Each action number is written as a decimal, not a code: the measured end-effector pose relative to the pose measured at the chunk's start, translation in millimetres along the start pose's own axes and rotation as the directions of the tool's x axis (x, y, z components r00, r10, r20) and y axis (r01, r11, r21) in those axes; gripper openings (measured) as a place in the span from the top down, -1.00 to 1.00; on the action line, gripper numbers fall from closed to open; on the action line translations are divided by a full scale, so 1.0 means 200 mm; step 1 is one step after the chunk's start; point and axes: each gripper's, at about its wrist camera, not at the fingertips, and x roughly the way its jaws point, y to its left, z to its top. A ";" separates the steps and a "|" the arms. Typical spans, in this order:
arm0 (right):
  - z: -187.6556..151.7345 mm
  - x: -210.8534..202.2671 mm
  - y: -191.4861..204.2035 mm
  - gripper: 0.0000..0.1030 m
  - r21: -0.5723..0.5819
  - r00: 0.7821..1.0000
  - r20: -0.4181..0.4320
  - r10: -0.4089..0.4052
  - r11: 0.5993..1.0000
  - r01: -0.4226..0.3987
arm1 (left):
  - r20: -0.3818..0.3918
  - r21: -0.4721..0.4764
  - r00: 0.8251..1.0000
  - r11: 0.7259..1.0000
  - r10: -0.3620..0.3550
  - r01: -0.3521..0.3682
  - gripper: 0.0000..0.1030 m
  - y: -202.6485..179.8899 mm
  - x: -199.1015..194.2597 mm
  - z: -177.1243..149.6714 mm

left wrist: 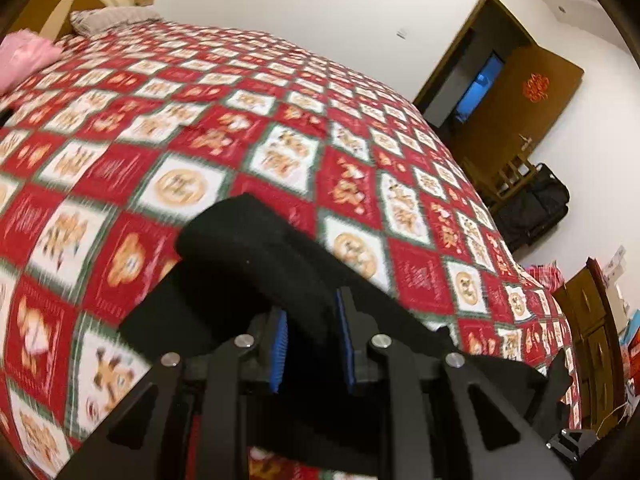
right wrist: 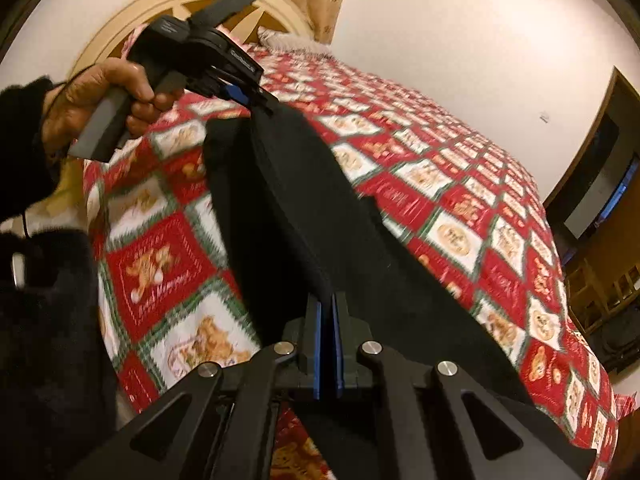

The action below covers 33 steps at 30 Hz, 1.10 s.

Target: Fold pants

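A: Why are both pairs of jaws closed?
B: The left gripper (left wrist: 312, 340) and right gripper (right wrist: 328, 344) each pinch an edge of the black pants (right wrist: 288, 208), which hang taut between them above the quilt (right wrist: 460, 208), probably for folding.

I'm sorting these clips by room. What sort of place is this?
Most likely a home bedroom: a bed under a red patterned bedspread, an arched headboard and a wooden door.

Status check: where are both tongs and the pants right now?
Left tongs shut on black pants. Right tongs shut on the other end. Pants held stretched above the patchwork bedspread. Nothing in the way.
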 end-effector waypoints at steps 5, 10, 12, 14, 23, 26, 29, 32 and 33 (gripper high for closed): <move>-0.05 0.04 0.03 0.91 -0.024 0.999 -0.030 0.037 0.999 -0.038 | -0.013 -0.036 0.999 0.999 0.041 -0.041 0.54 0.09 0.02 -0.11; -0.07 0.05 0.03 0.91 -0.008 0.999 -0.035 0.038 0.999 -0.039 | -0.014 -0.033 0.997 0.997 0.070 -0.070 0.52 0.13 0.00 -0.14; -0.07 0.05 0.02 0.91 0.002 0.999 -0.031 0.034 0.999 -0.034 | -0.008 -0.059 0.999 0.997 0.044 -0.044 0.24 0.15 -0.01 -0.12; -0.06 0.04 0.01 0.91 0.000 0.999 -0.026 0.024 1.000 -0.024 | 0.006 -0.080 0.999 0.996 0.036 -0.035 -0.14 0.16 -0.01 -0.11; -0.06 0.02 -0.02 0.91 0.024 0.999 -0.023 0.033 0.999 -0.032 | -0.009 -0.143 0.998 0.988 0.056 -0.057 -0.31 0.20 0.06 -0.11; -0.05 0.00 -0.03 0.91 0.030 1.000 -0.014 0.021 0.999 -0.020 | 0.014 -0.228 1.000 0.973 0.027 -0.023 -0.29 0.23 0.08 -0.06; -0.04 -0.03 -0.06 0.91 0.063 1.000 0.002 0.023 0.998 -0.023 | 0.050 -0.290 0.998 0.956 -0.028 0.042 0.16 0.25 0.08 -0.06; -0.04 -0.03 -0.08 0.91 0.080 0.999 0.004 0.050 0.996 -0.050 | 0.062 -0.279 0.998 0.960 -0.013 0.030 0.61 0.25 0.05 -0.07; -0.04 -0.03 -0.08 0.91 0.081 0.998 0.004 0.062 0.995 -0.062 | 0.070 -0.272 0.998 0.962 -0.010 0.029 0.63 0.25 0.03 -0.07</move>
